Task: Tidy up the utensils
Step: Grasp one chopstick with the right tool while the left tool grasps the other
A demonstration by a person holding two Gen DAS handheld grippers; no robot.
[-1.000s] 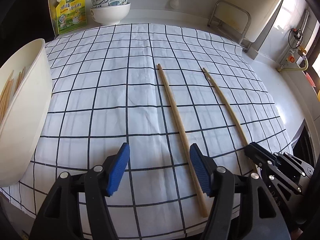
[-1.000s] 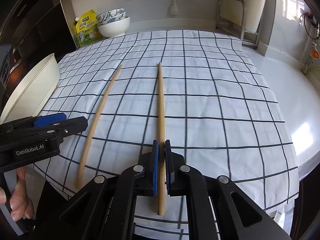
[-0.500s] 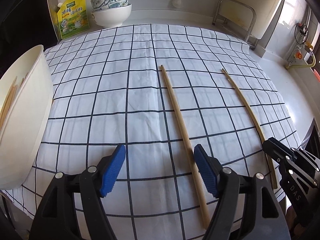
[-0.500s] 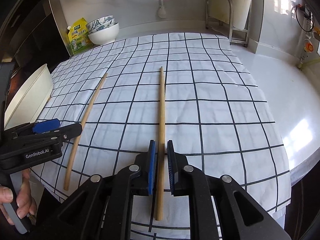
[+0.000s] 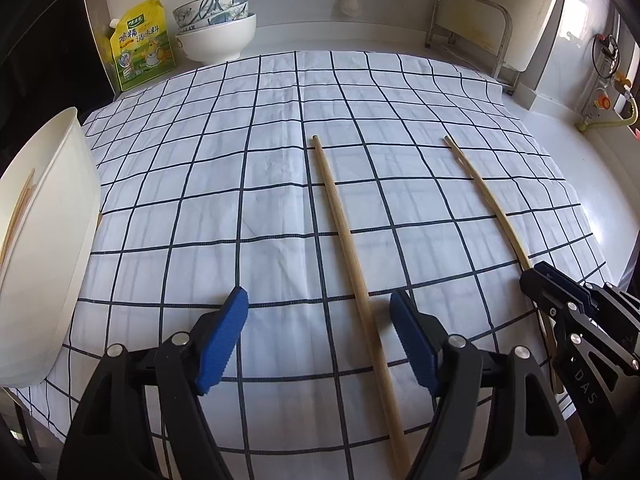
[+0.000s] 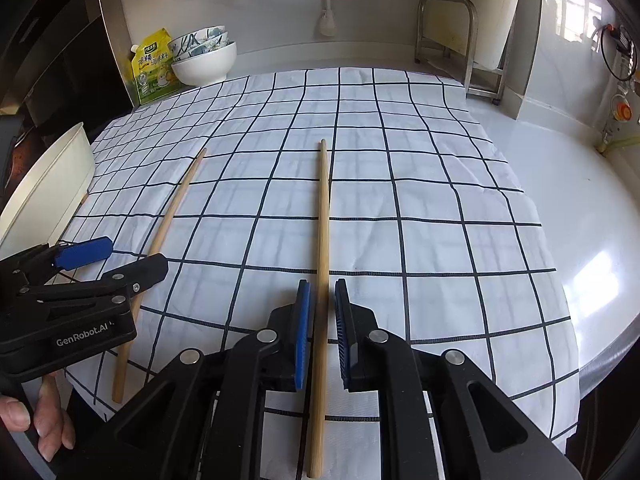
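Two long wooden chopsticks lie almost parallel on a checked cloth [image 5: 200, 200]. My left gripper [image 5: 317, 296] is open low over the cloth. The left chopstick [image 5: 352, 248] runs between its jaws, nearer the right pad and touching neither. In the right wrist view the right gripper [image 6: 322, 284] has its jaws a narrow way apart around the right chopstick [image 6: 323, 208], with a thin gap on each side. That view also shows the left gripper [image 6: 136, 256] over the left chopstick [image 6: 176, 204]. A white bowl [image 5: 52, 240] at the left holds more chopsticks [image 5: 20, 200].
Stacked bowls [image 5: 216, 32] and a yellow pouch [image 5: 142, 44] stand at the back left, a metal rack [image 5: 468, 24] at the back right. The cloth's near edge hangs over the counter front. A hand [image 6: 36, 420] grips the left tool's handle.
The right gripper's pads, pressed on the chopstick a second ago, have parted slightly from it. The left jaws have widened a little. Both chopsticks lie where they were.
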